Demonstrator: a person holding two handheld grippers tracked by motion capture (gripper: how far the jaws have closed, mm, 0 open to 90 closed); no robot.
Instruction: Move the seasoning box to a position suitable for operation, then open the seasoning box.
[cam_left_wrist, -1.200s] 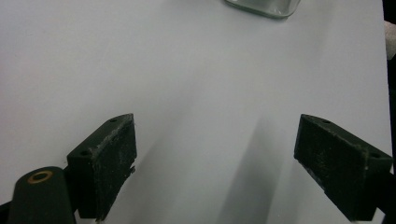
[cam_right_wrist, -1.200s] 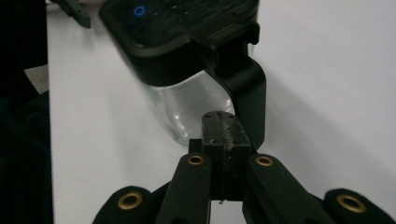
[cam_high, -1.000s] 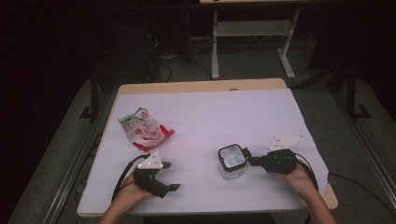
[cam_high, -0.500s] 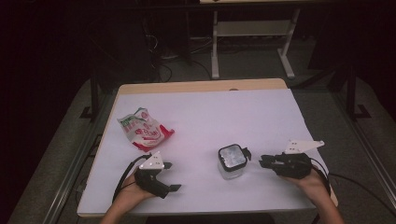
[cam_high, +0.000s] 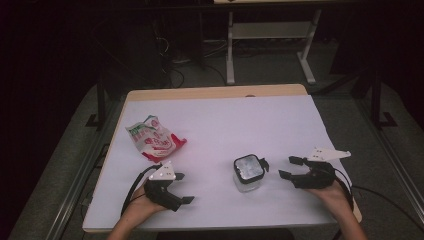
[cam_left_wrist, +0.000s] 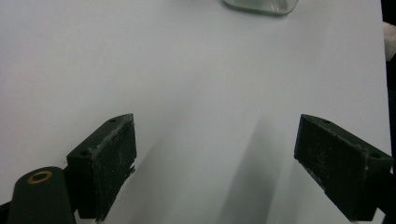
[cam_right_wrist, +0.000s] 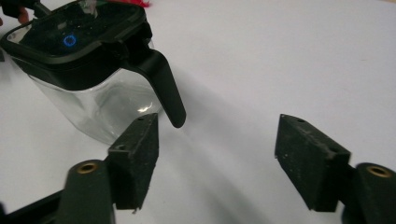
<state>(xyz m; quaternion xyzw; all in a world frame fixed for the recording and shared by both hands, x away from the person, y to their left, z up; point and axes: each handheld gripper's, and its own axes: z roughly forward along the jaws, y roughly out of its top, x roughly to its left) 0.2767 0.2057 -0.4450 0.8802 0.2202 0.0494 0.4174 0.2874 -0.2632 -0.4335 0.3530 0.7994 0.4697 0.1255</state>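
White tabletop lies under both your tools. The clear container with the black lid stands upright near the front edge, set down. Your right gripper has just been opening, its jaws now wide and empty just beside the lid's handle. Your left gripper rests wide and empty, while the red-and-white snack bag looks untouched and probably comes next.

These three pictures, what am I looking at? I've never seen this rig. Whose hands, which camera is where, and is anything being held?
A person holds a two-jaw tool in each hand. The high view looks down on the white table: left gripper, right gripper, a clear jar with a black lid and a red-and-white packet. The other two cameras ride on the grippers, looking along their black jaws. The right jaws have just been opening beside the jar; nothing is between them. The left jaws stand open over bare table.
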